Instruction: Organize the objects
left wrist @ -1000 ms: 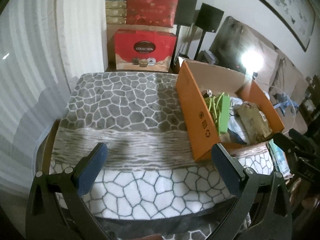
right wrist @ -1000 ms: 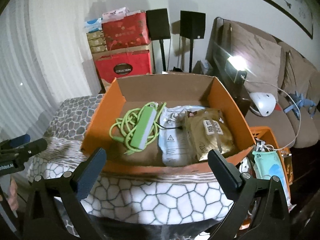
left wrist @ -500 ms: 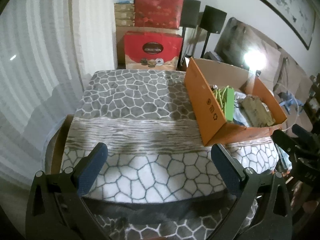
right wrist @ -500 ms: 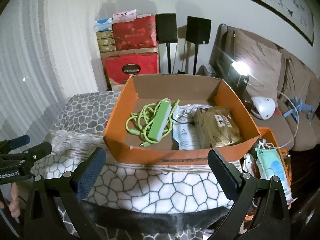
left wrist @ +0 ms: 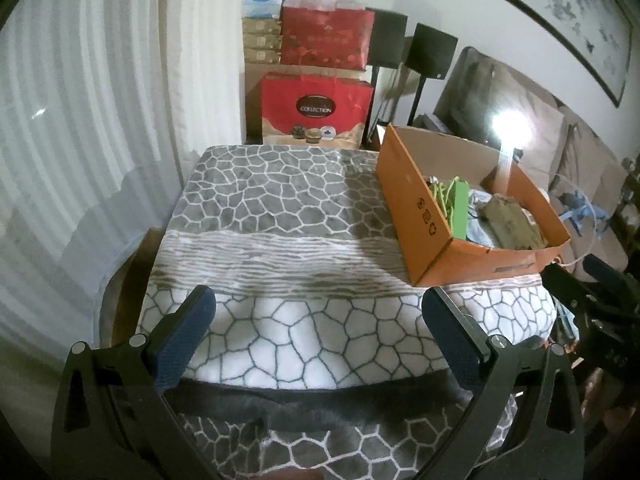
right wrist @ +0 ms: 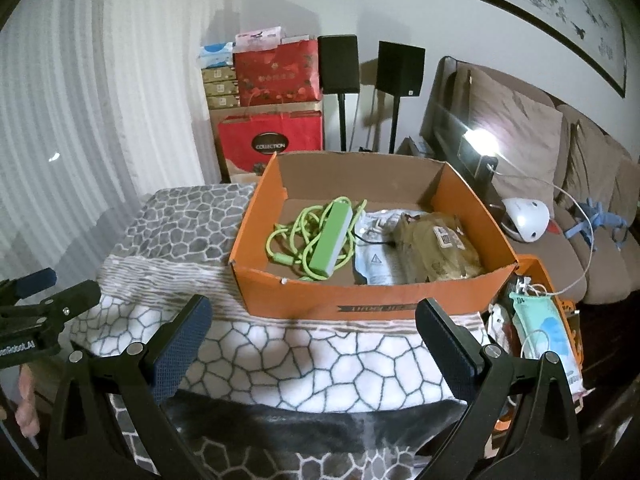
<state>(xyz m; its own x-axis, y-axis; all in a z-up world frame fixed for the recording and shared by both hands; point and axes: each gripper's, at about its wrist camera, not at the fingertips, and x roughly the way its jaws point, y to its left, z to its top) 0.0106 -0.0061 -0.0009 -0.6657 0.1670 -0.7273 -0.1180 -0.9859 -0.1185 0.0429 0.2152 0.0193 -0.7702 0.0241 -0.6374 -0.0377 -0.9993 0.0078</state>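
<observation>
An orange cardboard box (right wrist: 360, 304) stands on the patterned blanket-covered table (right wrist: 320, 360). Inside lie a green power strip with coiled green cable (right wrist: 332, 240), a clear plastic pouch (right wrist: 376, 260) and a brown packet (right wrist: 440, 248). The box also shows in the left wrist view (left wrist: 416, 208) at the right. My right gripper (right wrist: 314, 320) is open and empty, held short of the box's near wall. My left gripper (left wrist: 318, 312) is open and empty above the blanket's near edge, left of the box.
Red gift bags and stacked boxes (left wrist: 316, 108) stand behind the table beside two black speakers (right wrist: 340, 64). A sofa (right wrist: 560, 184) with a white device (right wrist: 524, 220) lies to the right. An orange basket (right wrist: 536, 320) with masks sits beside the table.
Both grippers have pulled back and risen from the table, so the box and blanket look farther and smaller. Both stay open and empty. Nothing in the box moved.
</observation>
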